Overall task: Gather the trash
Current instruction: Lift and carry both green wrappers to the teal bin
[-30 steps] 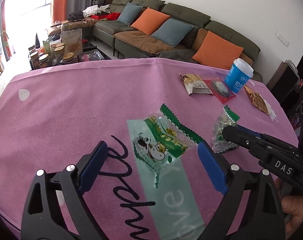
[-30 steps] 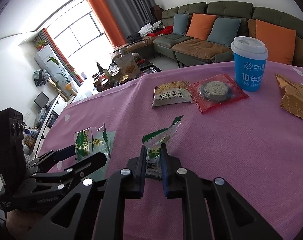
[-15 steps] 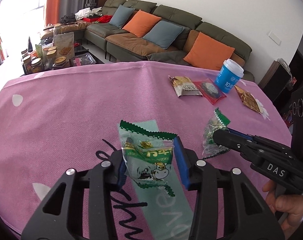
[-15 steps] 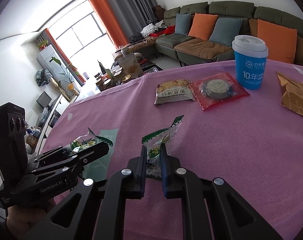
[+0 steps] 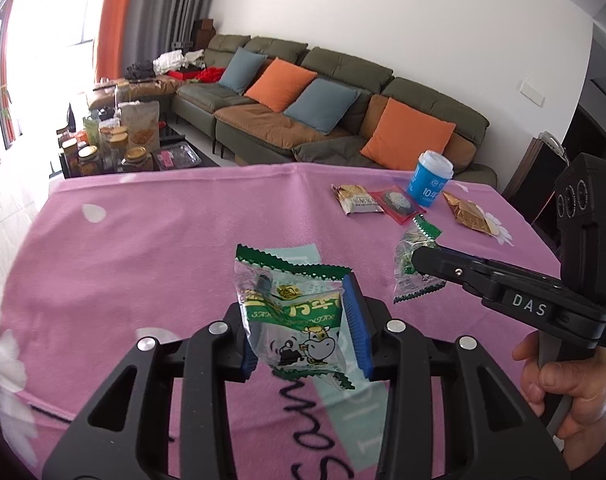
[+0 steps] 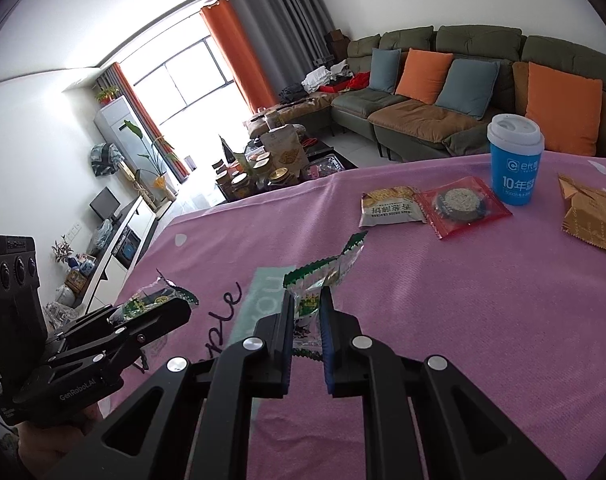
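Green-edged cow wrapper (image 5: 299,320) clamped in left gripper (image 5: 305,332) jaws, smaller green wrapper (image 6: 313,300) in right gripper (image 6: 307,340) jaws.

- A home living room, by its furnishing.
- A long olive-green sectional sofa (image 5: 343,92) runs along the white wall, with orange and blue-grey cushions (image 6: 423,76) on it and a heap of clothes (image 6: 327,76) at its far end.
- Orange and grey curtains (image 6: 263,52) hang beside a large window (image 6: 191,80).
- A low coffee table (image 5: 115,148) carries jars and snack bags.
- A TV console (image 6: 119,224) with a screen and potted plants (image 6: 151,148) lines the side wall.
- The counter (image 5: 163,240) wears a pink printed cloth.
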Demonstrator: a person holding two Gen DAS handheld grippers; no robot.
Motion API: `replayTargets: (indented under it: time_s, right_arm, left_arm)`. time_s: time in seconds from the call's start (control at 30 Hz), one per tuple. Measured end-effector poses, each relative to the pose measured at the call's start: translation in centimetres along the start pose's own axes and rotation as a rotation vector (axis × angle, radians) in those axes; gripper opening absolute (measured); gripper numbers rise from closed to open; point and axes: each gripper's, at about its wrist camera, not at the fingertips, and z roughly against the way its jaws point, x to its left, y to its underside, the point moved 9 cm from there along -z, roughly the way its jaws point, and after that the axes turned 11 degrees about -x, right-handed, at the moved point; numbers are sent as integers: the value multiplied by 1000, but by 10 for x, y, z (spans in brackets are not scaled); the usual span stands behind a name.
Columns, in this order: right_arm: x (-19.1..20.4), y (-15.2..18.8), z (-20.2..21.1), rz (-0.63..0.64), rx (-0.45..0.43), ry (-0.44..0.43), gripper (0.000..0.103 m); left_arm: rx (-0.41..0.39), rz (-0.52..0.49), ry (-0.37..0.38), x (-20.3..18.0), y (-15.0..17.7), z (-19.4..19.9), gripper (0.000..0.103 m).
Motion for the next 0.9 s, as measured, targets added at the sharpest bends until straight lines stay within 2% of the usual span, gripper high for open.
replayTargets:
  time_s: [0.5,0.73,0.9]
  right_arm:
    - [108,-3,37,148,-50,-128,11]
    - [171,7,47,220,-54,-202,11]
    - [209,16,51,275,-50,-249,11]
  left_arm:
    - [-177,21,-115,67,-18,148,37]
    - [-235,49,-180,104,-14,213,37]
    - [-266,55,-252,133,-5,258,37]
